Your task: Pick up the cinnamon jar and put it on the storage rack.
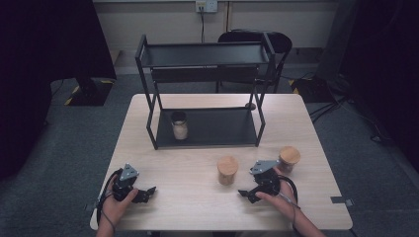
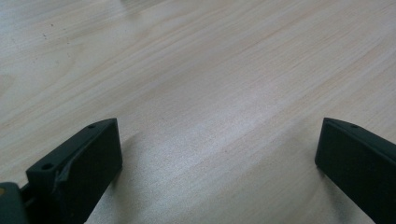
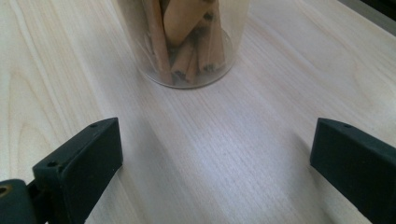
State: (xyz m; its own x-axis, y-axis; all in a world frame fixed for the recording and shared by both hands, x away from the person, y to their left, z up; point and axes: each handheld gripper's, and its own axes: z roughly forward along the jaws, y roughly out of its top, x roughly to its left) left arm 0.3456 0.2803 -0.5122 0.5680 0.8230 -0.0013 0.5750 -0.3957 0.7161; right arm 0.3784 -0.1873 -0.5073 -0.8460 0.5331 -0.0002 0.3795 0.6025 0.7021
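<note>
Two glass jars with round wooden lids stand on the light wood table (image 1: 197, 207), one near the middle front (image 1: 228, 170) and one to its right (image 1: 289, 158). A third jar (image 1: 179, 126), with a dark top, sits on the lower shelf of the black two-tier rack (image 1: 207, 131). My right gripper (image 1: 247, 194) rests on the table between the two lidded jars, open. In the right gripper view the gripper (image 3: 215, 135) is open, and a glass jar holding brown sticks (image 3: 187, 42) stands just ahead of the jaws. My left gripper (image 1: 146, 194) lies open at the front left, with bare table between its jaws (image 2: 215, 135).
The rack's top shelf (image 1: 205, 54) is bare. A black chair (image 1: 254, 39) stands behind the table, and cables run over the grey floor at the right (image 1: 341, 106). A wall socket (image 1: 206, 6) is at the back.
</note>
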